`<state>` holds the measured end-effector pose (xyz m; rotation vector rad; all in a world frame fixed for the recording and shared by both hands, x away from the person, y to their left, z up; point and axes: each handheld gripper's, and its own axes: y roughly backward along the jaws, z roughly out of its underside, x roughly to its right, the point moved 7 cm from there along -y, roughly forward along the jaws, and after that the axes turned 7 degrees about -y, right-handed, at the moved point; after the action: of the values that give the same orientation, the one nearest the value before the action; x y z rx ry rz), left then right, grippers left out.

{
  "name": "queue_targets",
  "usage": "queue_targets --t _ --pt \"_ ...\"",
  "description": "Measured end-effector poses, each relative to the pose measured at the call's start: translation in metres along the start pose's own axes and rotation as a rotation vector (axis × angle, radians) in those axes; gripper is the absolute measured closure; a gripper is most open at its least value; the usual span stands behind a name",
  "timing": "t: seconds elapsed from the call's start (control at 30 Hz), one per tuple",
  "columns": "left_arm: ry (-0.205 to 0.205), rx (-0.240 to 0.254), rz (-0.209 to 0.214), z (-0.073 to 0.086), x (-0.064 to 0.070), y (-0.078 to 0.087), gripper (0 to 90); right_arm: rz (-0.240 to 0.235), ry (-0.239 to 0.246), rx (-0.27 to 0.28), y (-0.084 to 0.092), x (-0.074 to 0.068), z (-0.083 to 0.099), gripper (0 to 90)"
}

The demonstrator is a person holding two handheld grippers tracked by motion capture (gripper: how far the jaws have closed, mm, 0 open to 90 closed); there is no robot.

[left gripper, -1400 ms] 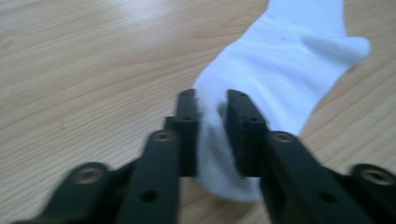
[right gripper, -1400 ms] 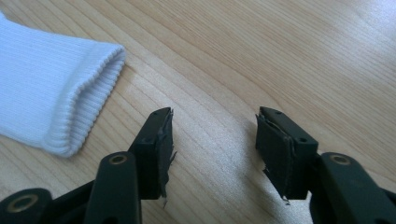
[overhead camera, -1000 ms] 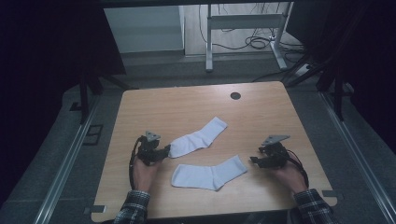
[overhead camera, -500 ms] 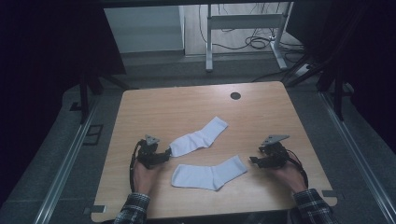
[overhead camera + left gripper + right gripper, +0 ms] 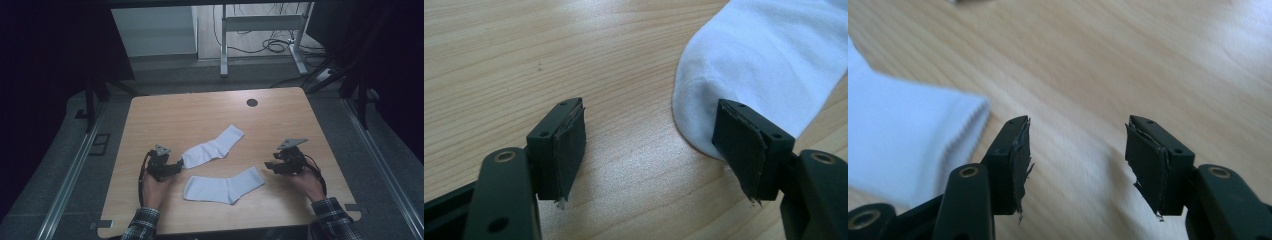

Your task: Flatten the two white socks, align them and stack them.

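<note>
Your left tongs point(image 5: 176, 165) stood wide, having just opened, with nothing between the pads, right at the toe of the upper sock point(image 5: 212, 147); your right tongs point(image 5: 270, 165) were also parted, having just narrowed a little, empty, just beside the cuff of the lower sock point(image 5: 225, 184). Both socks lay flat on the tabletop point(image 5: 150, 115), close together near your edge. They looked light, soft and limp, so they would likely sag and fold when lifted; the toe point(image 5: 704, 100) and the ribbed cuff point(image 5: 968, 125) seemed the best places to pinch. You had bare wood beyond and to both sides, with the front edge close behind your hands.
</note>
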<state>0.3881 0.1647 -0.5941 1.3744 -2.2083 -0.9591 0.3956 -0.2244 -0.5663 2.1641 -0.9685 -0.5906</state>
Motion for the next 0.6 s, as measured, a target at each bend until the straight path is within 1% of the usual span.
queue_targets --t 0.1,0.23,0.3,0.37,0.47,0.53,0.6 --pt "-0.003 -0.002 0.0 0.0 0.0 0.0 29.6 -0.017 -0.011 0.011 -0.005 -0.002 -0.012 44.4" --pt "-0.002 -0.002 0.0 0.0 0.0 0.0 29.6 -0.014 -0.009 0.018 -0.017 -0.002 -0.03 47.5" --pt "-0.003 -0.002 0.0 0.0 0.0 0.0 29.6 -0.017 -0.018 0.022 -0.024 -0.002 -0.038 48.9" --pt "-0.003 -0.002 0.0 0.0 0.0 0.0 29.6 -0.029 -0.026 0.026 -0.033 -0.002 -0.049 53.6" --pt "-0.002 -0.001 0.0 0.0 0.0 0.0 29.7 -0.047 -0.048 0.035 -0.043 -0.003 -0.063 57.8" --pt "-0.002 -0.001 0.0 0.0 0.0 0.0 29.6 -0.043 -0.047 0.041 -0.051 -0.003 -0.072 59.9" --pt "-0.002 -0.001 0.0 0.0 0.0 0.0 29.6 -0.029 -0.03 0.044 -0.058 -0.004 -0.08 60.6"
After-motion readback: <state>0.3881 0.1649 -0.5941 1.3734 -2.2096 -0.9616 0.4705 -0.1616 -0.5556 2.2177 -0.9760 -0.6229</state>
